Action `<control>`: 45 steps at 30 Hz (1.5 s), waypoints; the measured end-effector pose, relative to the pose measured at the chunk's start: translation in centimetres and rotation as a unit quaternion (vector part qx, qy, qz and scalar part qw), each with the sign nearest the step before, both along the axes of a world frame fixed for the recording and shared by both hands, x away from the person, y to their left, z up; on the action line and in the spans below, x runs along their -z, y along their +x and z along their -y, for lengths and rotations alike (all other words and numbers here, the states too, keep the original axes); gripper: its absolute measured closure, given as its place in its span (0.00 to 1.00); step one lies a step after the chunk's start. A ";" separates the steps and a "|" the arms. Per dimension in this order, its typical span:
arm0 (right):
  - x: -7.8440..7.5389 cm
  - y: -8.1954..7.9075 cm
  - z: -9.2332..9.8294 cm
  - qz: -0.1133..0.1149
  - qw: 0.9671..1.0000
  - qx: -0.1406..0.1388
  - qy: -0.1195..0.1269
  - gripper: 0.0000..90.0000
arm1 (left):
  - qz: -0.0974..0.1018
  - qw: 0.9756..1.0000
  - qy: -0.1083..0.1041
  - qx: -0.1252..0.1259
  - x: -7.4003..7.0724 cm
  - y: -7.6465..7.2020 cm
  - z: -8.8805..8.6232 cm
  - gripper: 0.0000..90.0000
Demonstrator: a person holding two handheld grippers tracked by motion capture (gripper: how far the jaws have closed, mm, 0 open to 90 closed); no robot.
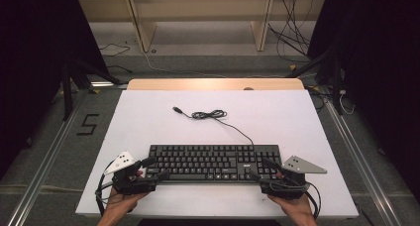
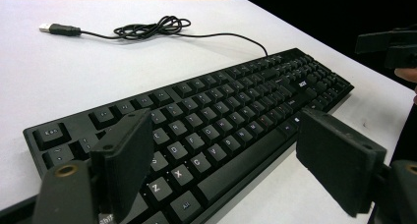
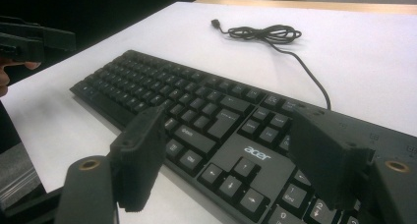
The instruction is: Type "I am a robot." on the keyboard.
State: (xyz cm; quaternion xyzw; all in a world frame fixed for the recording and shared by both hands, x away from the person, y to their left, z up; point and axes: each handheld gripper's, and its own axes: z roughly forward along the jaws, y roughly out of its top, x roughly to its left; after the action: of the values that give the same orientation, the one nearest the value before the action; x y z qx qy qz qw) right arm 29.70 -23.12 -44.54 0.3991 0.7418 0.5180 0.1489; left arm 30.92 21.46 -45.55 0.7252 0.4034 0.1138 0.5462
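Black keyboard [image 1: 214, 162] is lying flat at about 6 o'clock on the white tabletop [image 1: 148, 119], long side running 9 to 3, its near edge just inside the tabletop's near edge. Left tongs [image 1: 155, 168] are hovering at the keyboard's 9 o'clock end, jaws spread wide, nothing gripped; in the left gripper view the two pads are straddling the front-left corner without pressing. Right tongs [image 1: 262, 169] are sitting at the 3 o'clock end, also released, jaws either side of the arrow-key and numpad corner, no contact that can be told. Thin black cable [image 1: 237, 128] is trailing off the keyboard's back edge toward 12 o'clock, looping into a loose coil [image 1: 208, 115], with the USB plug [image 1: 177, 109] lying free at about 11 o'clock of the coil. Handling guess: keyboard is probably light, rigid, smooth plastic, keys giving under pressure, so pinching the bare case edge at both short ends looks best; a single-end lift would likely tilt it. Cable is limp and would drag behind.
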 end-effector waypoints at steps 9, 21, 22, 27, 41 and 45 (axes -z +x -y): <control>-0.1 0.0 -0.1 0.003 1.000 0.000 0.002 0.35 | -0.002 1.000 0.004 -0.003 0.0 0.0 0.0 0.24; -0.5 1.3 -2.8 0.000 1.000 -0.025 -0.010 0.35 | -0.010 1.000 0.008 -0.015 0.1 0.2 -0.2 0.25; -0.5 1.5 -3.0 -0.001 1.000 -0.028 -0.012 0.35 | -0.011 1.000 0.010 -0.016 0.2 0.2 -0.2 0.25; -0.7 2.4 -4.3 -0.008 0.999 -0.037 -0.016 0.37 | -0.016 0.999 0.017 -0.023 0.2 0.4 -0.3 0.27; -0.8 5.3 -9.3 -0.032 0.996 -0.074 -0.042 0.45 | -0.039 0.997 0.034 -0.055 0.6 0.8 -1.2 0.46; -0.6 5.9 -10.2 -0.037 0.995 -0.075 -0.047 0.50 | -0.047 0.996 0.044 -0.065 0.8 0.9 -1.4 0.56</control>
State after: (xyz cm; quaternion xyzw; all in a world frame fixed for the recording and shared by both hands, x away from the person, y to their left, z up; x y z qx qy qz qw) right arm 35.61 -12.95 -43.93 0.3536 0.7980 0.4775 0.1006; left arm 31.82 22.87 -46.35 0.7251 0.4700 0.1324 0.4856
